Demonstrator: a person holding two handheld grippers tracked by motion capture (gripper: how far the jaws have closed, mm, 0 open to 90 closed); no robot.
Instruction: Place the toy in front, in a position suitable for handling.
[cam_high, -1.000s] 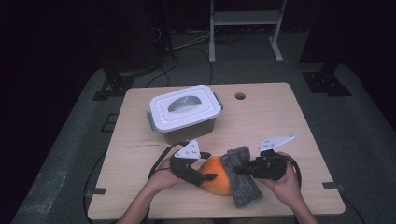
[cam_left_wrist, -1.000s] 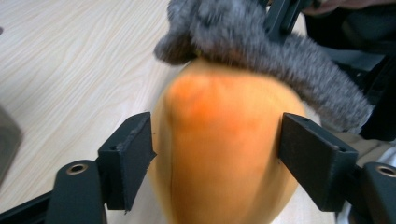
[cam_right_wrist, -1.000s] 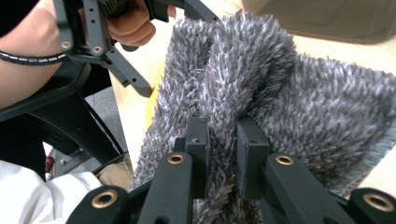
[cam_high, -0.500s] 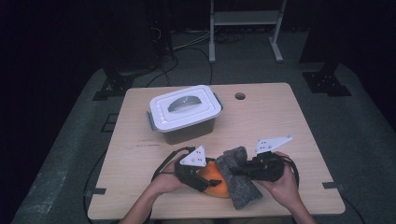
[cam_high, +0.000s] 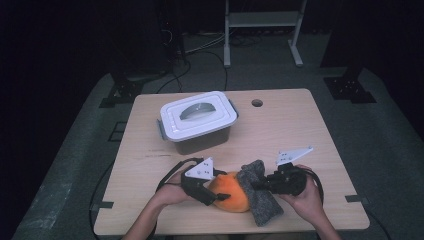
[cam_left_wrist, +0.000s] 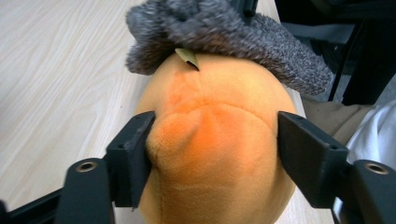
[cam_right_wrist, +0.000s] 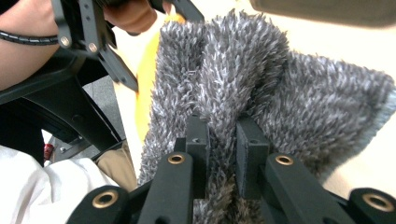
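Two grips: plush orange (cam_left_wrist: 215, 149) (left), grey cloth (cam_right_wrist: 243, 88) (right).

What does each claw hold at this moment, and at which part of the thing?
Left claw: the orange plush toy, pinched across its two sides. Right claw: the grey fuzzy cloth, gripped on a bunched fold.

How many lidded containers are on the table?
1: a grey container with a white lid stands at the table's far left, beyond both grippers. None appears hidden.
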